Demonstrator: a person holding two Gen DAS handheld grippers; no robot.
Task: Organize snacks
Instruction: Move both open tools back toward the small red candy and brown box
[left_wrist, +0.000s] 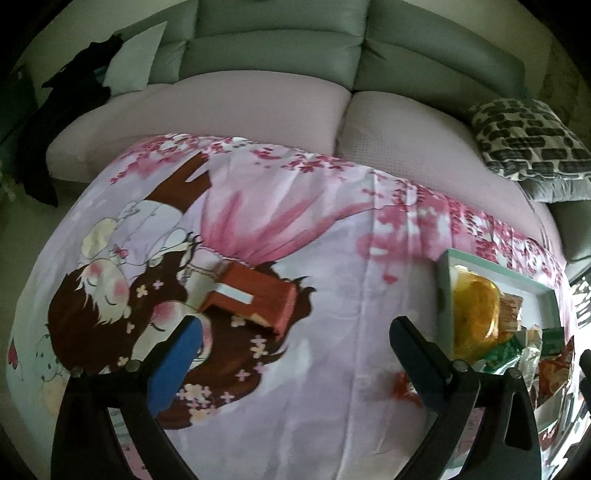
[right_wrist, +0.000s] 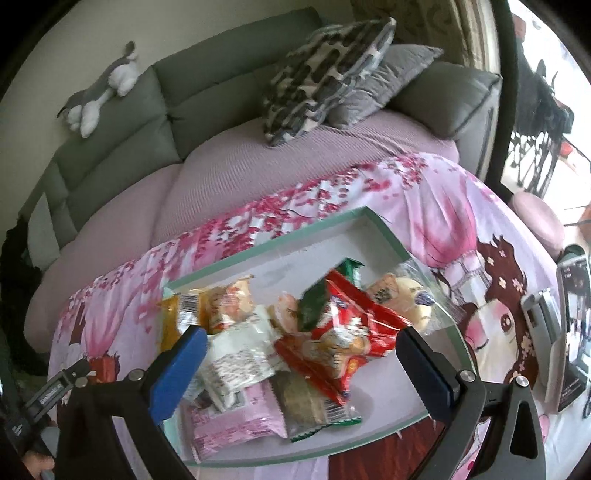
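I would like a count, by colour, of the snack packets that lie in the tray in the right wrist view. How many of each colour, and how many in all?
Yellow packet: 1
White packets: 2
Red packet: 1
Green packets: 2
Pink packet: 1
Clear bag with a bun: 1
Total: 8 visible in the tray; some overlap, so more may be hidden.

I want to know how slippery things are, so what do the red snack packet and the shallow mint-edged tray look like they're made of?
The red snack packet looks like thin glossy plastic film: crinkled, with bright highlights. The shallow mint-edged tray looks like matte cardboard, perhaps a box lid, with crisp straight walls and a dull white floor; I can't be sure.
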